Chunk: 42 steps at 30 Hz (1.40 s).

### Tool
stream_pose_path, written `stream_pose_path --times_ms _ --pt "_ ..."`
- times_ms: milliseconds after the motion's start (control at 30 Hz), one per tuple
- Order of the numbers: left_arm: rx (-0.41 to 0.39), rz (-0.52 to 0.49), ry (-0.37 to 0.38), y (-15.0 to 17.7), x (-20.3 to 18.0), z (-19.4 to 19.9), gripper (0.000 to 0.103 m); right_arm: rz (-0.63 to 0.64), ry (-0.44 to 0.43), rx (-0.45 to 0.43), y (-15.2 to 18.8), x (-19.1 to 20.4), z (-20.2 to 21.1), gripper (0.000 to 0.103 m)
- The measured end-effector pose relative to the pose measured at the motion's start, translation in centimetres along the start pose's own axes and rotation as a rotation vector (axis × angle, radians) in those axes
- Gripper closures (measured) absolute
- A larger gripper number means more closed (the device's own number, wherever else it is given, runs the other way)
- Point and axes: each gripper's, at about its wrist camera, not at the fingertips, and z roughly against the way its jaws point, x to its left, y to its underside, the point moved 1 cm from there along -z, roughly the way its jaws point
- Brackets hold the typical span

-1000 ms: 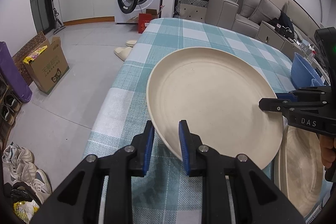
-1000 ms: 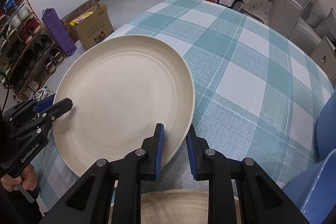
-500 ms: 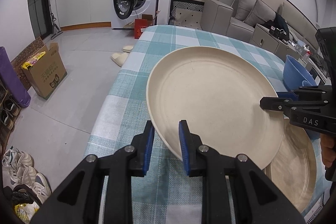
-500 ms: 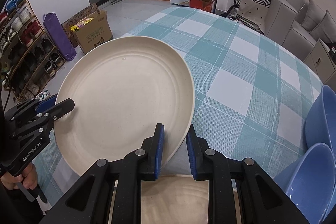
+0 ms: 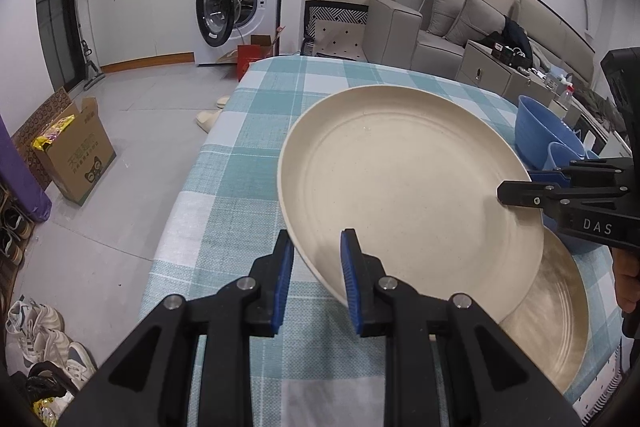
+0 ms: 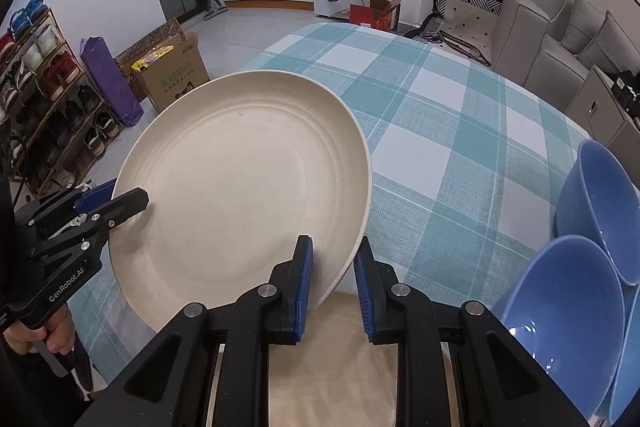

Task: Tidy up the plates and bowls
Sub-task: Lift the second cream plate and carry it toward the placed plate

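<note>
Fingers (image 5: pixel 351 279) of the left gripper (image 5: pixel 316 279) and the right gripper (image 6: pixel 334 287) clamp opposite rims of the cream plate (image 5: pixel 400 183). It hangs tilted above a second plate (image 5: pixel 556 323) near the table (image 6: pixel 460 131) edge.

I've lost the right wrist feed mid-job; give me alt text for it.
The right tool is shut on the near rim of a large cream plate, held above a teal checked tablecloth, while the left tool clamps the plate's opposite rim. A second plate lies below, and blue bowls sit at right.

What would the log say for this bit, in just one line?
left gripper: shut on cream plate | right gripper: shut on cream plate | plate: above second plate | blue bowls: beside
</note>
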Motion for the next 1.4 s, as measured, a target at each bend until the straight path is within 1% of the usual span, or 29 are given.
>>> stream_pose_path --times_ms 267,533,767,1400 --pt "-0.009 -0.046 0.032 0.0 -2.1 0.9 0.080 -0.029 0.010 -0.021 1.9 -1.4 2.2 0.082" --pt "-0.007 -0.090 0.049 0.4 -4.0 1.4 0.080 -0.057 0.021 -0.032 3.6 -2.5 4.2 0.082" --pt "-0.003 -0.128 0.060 0.8 -5.4 2.1 0.080 -0.079 0.030 -0.023 5.0 -3.3 5.0 0.082" --pt "-0.010 -0.209 0.077 2.2 -8.2 4.2 0.080 -0.126 0.018 -0.019 9.8 -3.8 7.8 0.082"
